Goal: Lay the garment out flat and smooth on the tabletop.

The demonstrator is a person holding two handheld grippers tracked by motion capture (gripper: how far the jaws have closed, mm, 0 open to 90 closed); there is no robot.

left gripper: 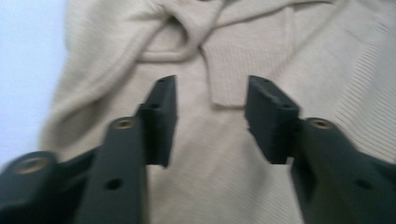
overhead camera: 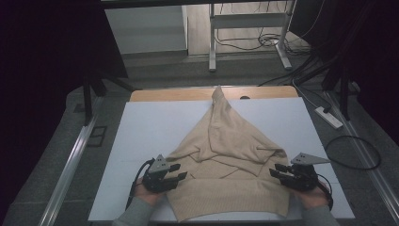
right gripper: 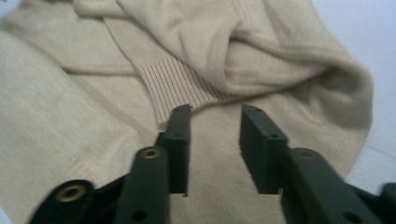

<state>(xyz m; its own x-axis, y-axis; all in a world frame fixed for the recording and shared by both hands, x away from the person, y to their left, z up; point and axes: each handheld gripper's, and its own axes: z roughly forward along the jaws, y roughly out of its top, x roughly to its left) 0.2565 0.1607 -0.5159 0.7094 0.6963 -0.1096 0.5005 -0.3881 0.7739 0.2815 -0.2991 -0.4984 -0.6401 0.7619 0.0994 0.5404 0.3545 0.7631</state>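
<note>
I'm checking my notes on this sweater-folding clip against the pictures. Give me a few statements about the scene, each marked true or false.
1. A beige sweater lies on the white table. True.
2. The left gripper is clamped on a sleeve. False: in the left gripper view its jaws stand apart over the knit, with nothing pinched.
3. The right gripper is at the sweater's right edge. True.
4. The sweater is spread out flat. False: its upper part is bunched, and a narrow part runs to the table's far edge.
5. A ribbed cuff lies ahead of the right gripper's jaws. True.
</note>
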